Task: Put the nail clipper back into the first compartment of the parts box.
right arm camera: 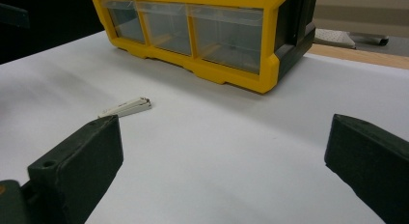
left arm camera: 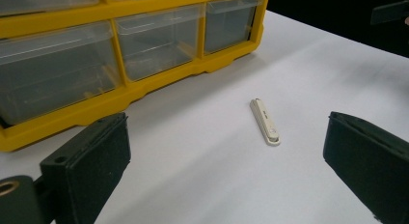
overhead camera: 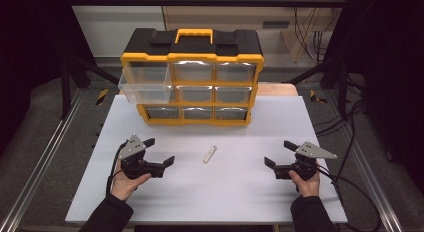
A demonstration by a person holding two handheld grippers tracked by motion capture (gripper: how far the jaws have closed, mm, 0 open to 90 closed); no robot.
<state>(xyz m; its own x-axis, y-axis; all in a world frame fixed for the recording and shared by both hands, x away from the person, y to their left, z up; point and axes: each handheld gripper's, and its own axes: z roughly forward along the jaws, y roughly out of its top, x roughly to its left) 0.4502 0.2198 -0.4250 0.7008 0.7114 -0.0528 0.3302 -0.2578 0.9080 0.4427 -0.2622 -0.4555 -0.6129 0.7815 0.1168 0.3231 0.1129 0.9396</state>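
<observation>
Small white bar: a slim, pale, oblong piece is seen lying flat on the white table top, about midway between the two grippers and untouched by either. In the left gripper view the bar is shown between the two black jaws but farther off, on bare table. In the right gripper view it is seen just beyond the left-hand jaw.

Left gripper: it is held in the person's left hand at the left of the table, low over the surface. Its jaws are spread wide with nothing between them; they are pointed toward the bar.

Right gripper: it is held in the person's right hand at the right of the table. Its jaws are likewise spread apart and empty, and turned toward the middle of the table.

Drawer cabinet: a yellow and black organiser with clear drawers and a yellow handle is stood at the far side of the table, behind the bar and well apart from both grippers.

Open drawer: the clear drawer at the cabinet's upper left is seen pulled out toward the person, while the other drawers are shut.

Sleeves: dark sleeves are seen at the bottom edge of the high view.
</observation>
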